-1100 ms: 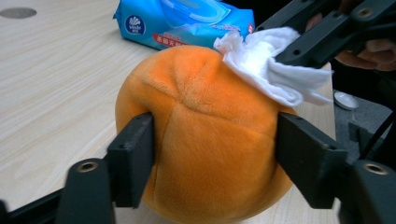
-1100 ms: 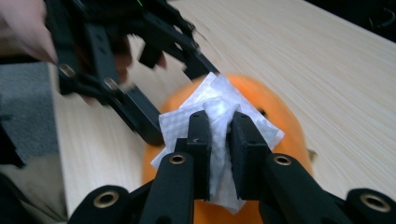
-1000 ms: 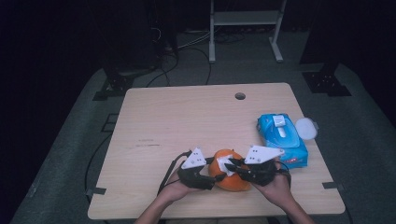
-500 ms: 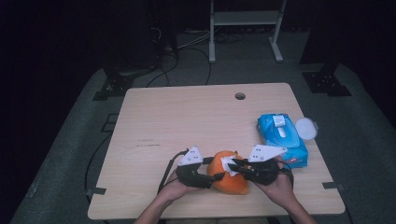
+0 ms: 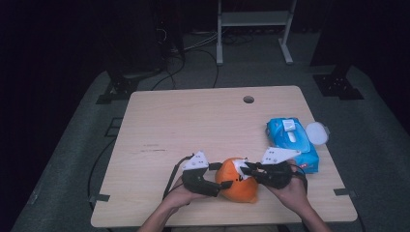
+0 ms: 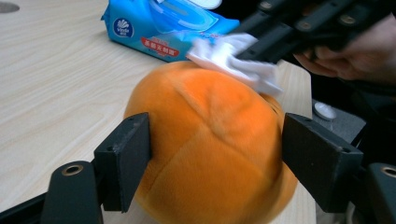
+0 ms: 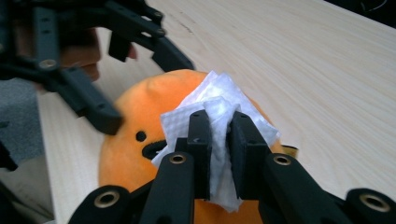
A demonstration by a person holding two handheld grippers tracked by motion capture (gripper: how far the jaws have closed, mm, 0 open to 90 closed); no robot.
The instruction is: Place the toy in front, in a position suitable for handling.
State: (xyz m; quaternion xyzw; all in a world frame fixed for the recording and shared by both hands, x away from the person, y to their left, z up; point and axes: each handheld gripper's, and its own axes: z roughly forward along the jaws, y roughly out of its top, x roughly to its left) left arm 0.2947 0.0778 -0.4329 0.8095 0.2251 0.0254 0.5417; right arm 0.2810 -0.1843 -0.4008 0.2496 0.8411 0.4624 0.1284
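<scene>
An orange plush toy (image 5: 237, 187) with a small black face (image 7: 140, 136) sits near the table's front edge. My left gripper (image 6: 217, 140) reaches in from the left. The toy is between its jaws, which have just been opening. Both pads (image 6: 133, 154) still touch the toy's sides. My right gripper (image 7: 219, 121) comes from the right, shut on a folded white wipe (image 7: 219, 100). It holds the wipe (image 6: 233, 63) against the top of the toy. In the high view the left gripper (image 5: 226, 182) and the right gripper (image 5: 245, 169) meet over the toy.
A blue pack of wet wipes (image 5: 292, 142) lies just right of the hands, its white lid (image 5: 316, 133) flipped open. The wooden table (image 5: 193, 125) has a cable hole (image 5: 248, 99) at the back. A white frame (image 5: 254, 19) stands beyond it.
The right gripper and its wipe have shifted slightly to the right over the toy's top. The left gripper and the toy stay where they were.
</scene>
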